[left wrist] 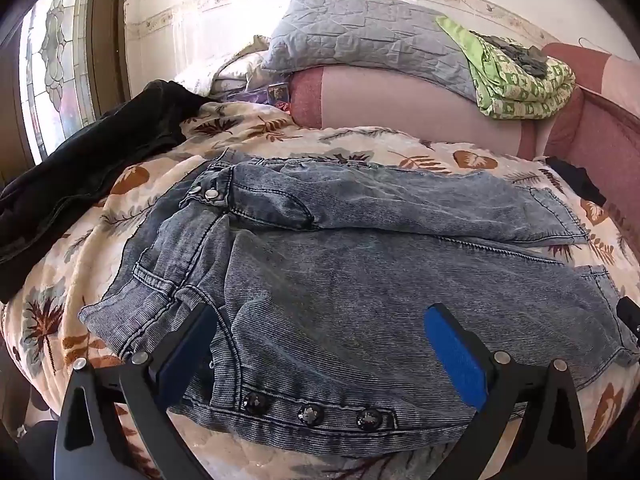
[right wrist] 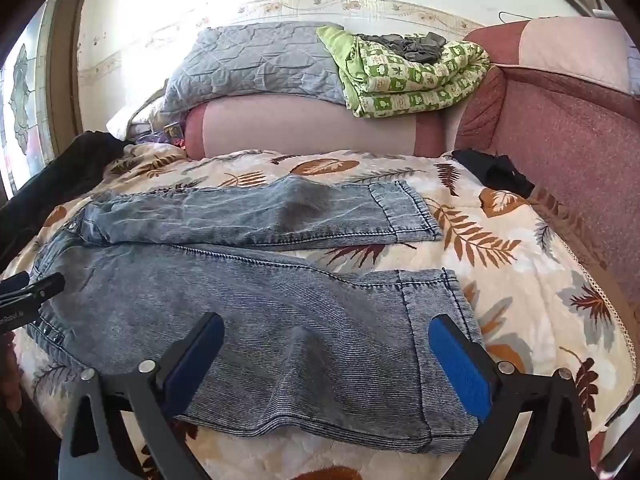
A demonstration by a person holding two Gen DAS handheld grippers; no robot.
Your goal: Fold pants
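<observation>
Washed blue denim pants [left wrist: 340, 264] lie spread on a leaf-print bedspread [left wrist: 280, 136], waist at the left, both legs running right with a gap between them. My left gripper [left wrist: 320, 320] hovers open over the near waistband with its dark studs [left wrist: 310, 414], nothing between its blue pads. In the right wrist view the same pants [right wrist: 248, 304] show their two hems [right wrist: 404, 208]. My right gripper [right wrist: 326, 334] stands open above the near leg close to its cuff [right wrist: 444, 320], holding nothing. The left gripper's black body [right wrist: 28, 292] pokes in at the left edge.
A black garment [left wrist: 92, 160] lies at the far left of the bed, another dark cloth [right wrist: 496, 174] at the far right. Behind stand a pink bolster [right wrist: 304, 128], a grey quilt [right wrist: 256, 64] and a green blanket [right wrist: 416, 80]. A padded red headboard [right wrist: 568, 120] closes the right side.
</observation>
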